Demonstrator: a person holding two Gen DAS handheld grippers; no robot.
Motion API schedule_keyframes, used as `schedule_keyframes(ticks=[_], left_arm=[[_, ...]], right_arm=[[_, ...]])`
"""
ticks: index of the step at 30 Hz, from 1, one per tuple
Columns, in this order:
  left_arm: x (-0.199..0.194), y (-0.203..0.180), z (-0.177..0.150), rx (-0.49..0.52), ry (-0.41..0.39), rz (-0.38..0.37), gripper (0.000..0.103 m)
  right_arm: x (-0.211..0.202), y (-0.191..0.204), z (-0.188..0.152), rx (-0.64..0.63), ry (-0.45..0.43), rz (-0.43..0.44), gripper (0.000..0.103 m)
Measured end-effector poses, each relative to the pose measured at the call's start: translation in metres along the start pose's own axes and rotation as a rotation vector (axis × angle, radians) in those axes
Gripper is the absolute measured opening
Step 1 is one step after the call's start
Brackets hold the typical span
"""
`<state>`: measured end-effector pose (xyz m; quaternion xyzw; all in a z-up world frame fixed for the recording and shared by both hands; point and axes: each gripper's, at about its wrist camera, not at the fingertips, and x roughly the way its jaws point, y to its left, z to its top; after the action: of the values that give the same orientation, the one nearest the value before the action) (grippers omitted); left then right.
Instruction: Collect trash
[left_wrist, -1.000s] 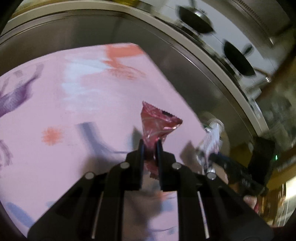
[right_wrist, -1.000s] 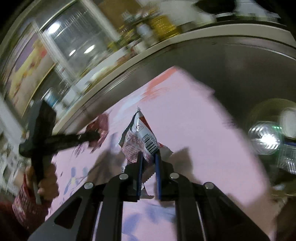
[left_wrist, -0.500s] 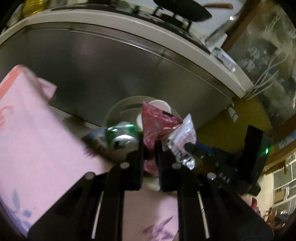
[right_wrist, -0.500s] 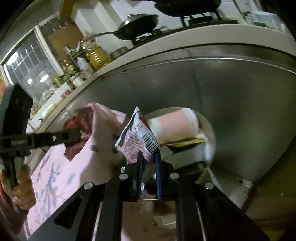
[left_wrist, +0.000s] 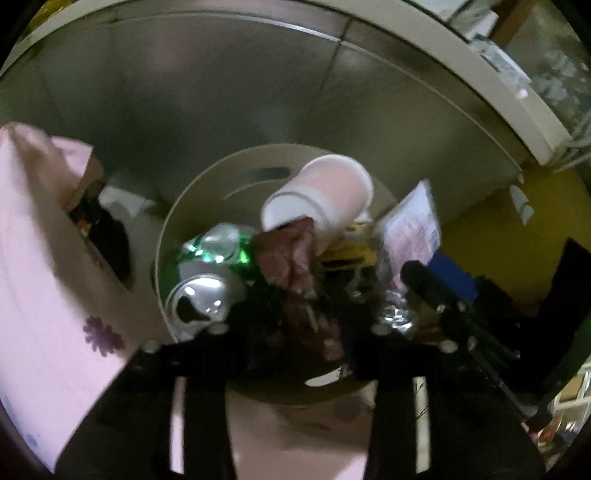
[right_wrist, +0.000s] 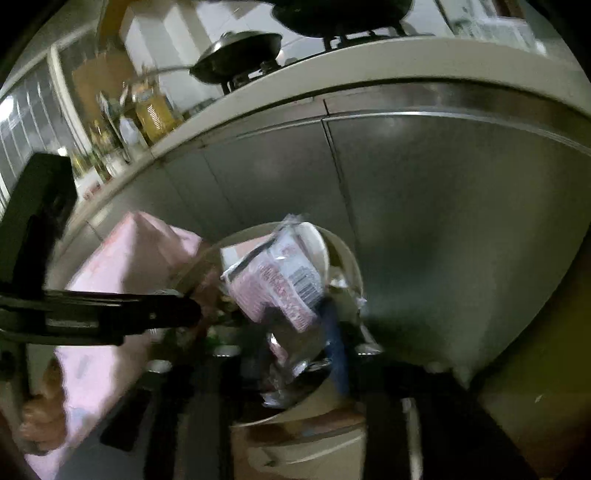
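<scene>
Both grippers hang over a round beige trash bin (left_wrist: 177, 206), also in the right wrist view (right_wrist: 351, 266). My left gripper (left_wrist: 295, 325) has its jaws spread; the red crinkled wrapper (left_wrist: 291, 254) lies loose between them on the trash. My right gripper (right_wrist: 299, 350) has its jaws parted too; the white-and-pink snack wrapper with a barcode (right_wrist: 280, 280) sits between them, tilted over the bin. It also shows in the left wrist view (left_wrist: 413, 221). Whether the fingers still touch either wrapper is unclear.
The bin holds a green can (left_wrist: 207, 273), a pink paper cup (left_wrist: 325, 195) and yellow scraps. The pink-clothed table (left_wrist: 40, 266) is at the left. Steel cabinet fronts (right_wrist: 424, 206) stand right behind the bin, with pans on the counter above.
Both grippers went from over the pink table to over the bin. Both jaws, shut on their wrappers before, now stand apart, and the wrappers sag toward the trash.
</scene>
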<state>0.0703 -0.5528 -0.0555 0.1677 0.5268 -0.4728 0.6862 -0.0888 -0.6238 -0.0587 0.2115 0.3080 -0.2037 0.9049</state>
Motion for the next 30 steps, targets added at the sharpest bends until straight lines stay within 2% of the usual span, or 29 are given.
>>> schedule_keyframes(ticks=[1, 3, 5, 6, 7, 10, 14, 17, 19, 21, 23, 25, 28, 30], left_arm=[[-0.002, 0.001, -0.001, -0.005, -0.009, -0.004, 0.045], [-0.007, 0.001, -0.003, 0.0, -0.024, -0.001, 0.049], [-0.012, -0.002, -0.005, 0.005, -0.038, 0.004, 0.051], [-0.015, -0.004, -0.006, 0.008, -0.053, 0.017, 0.058], [-0.02, -0.003, -0.007, 0.011, -0.069, 0.025, 0.06], [-0.031, -0.002, -0.01, 0.011, -0.095, 0.005, 0.061], [-0.043, 0.0, -0.01, -0.001, -0.113, -0.013, 0.061], [-0.052, 0.003, -0.012, -0.016, -0.128, -0.035, 0.061], [-0.059, 0.006, -0.015, -0.028, -0.136, -0.046, 0.061], [-0.063, 0.01, -0.018, -0.044, -0.144, -0.055, 0.061], [-0.065, 0.013, -0.02, -0.057, -0.145, -0.059, 0.061], [-0.067, 0.015, -0.023, -0.061, -0.141, -0.056, 0.061], [-0.07, 0.016, -0.029, -0.054, -0.143, -0.049, 0.061], [-0.073, 0.019, -0.034, -0.055, -0.143, -0.043, 0.061]], right_arm=[[0.003, 0.003, -0.001, -0.033, 0.001, -0.019, 0.064], [0.009, 0.015, -0.005, -0.142, -0.002, -0.073, 0.065], [0.011, 0.022, -0.009, -0.216, 0.005, -0.088, 0.066], [0.01, 0.024, -0.01, -0.242, 0.007, -0.077, 0.067], [0.009, 0.025, -0.011, -0.254, 0.009, -0.066, 0.068], [0.001, 0.025, -0.014, -0.274, 0.032, 0.007, 0.068], [-0.014, 0.017, -0.015, -0.225, 0.07, 0.147, 0.068], [-0.034, -0.003, -0.006, -0.104, 0.046, 0.246, 0.068], [-0.042, -0.026, 0.007, 0.012, 0.01, 0.276, 0.067], [-0.044, -0.048, 0.021, 0.109, -0.041, 0.234, 0.053], [-0.037, -0.064, 0.036, 0.165, -0.061, 0.166, 0.032], [-0.025, -0.073, 0.046, 0.193, -0.063, 0.097, 0.022], [-0.003, -0.063, 0.053, 0.109, -0.024, -0.004, 0.018], [0.01, -0.051, 0.05, 0.062, 0.028, -0.022, 0.017]])
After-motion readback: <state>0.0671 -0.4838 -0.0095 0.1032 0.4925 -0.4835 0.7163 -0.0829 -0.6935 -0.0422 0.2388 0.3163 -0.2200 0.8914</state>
